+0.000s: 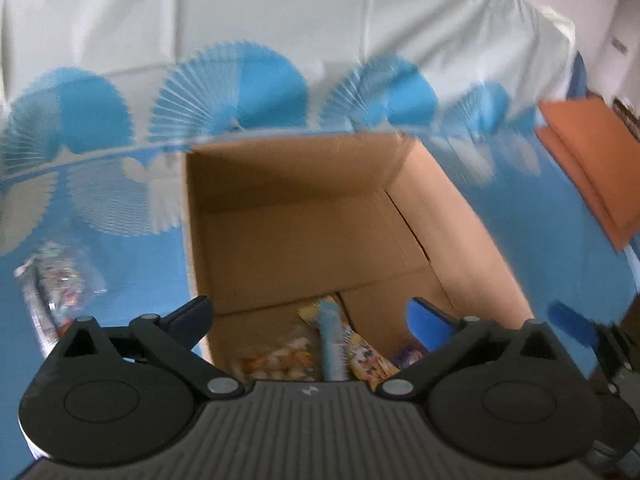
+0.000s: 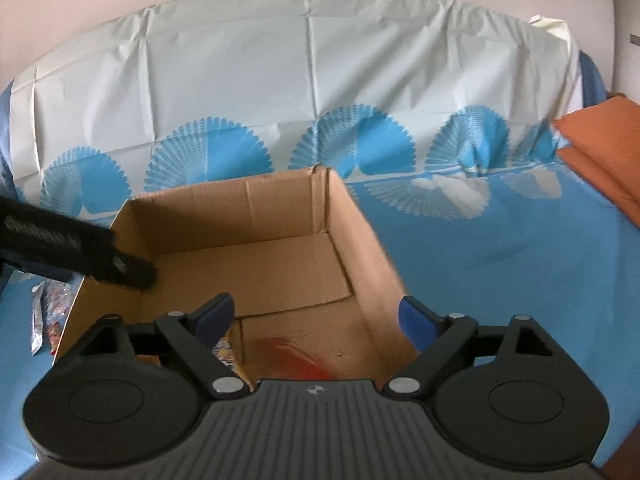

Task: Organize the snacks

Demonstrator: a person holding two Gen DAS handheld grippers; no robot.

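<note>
An open cardboard box [image 1: 304, 216] stands on the blue and white tablecloth; it also shows in the right wrist view [image 2: 256, 248]. Several snack packets [image 1: 320, 344] lie at its near bottom, yellow and light blue ones among them. A red packet [image 2: 296, 356] and a yellow one [image 2: 228, 354] lie at the near floor in the right wrist view. My left gripper [image 1: 312, 316] is open and empty above the box's near side. My right gripper [image 2: 316, 316] is open and empty above the box's near edge. The left gripper's body [image 2: 72, 248] shows over the box's left wall.
A clear bag of snacks [image 1: 52, 284] lies on the cloth left of the box, and also shows in the right wrist view [image 2: 48, 312]. Folded orange cloth [image 1: 592, 160] lies at the right edge, also seen in the right wrist view [image 2: 600, 152]. A white covered backdrop rises behind.
</note>
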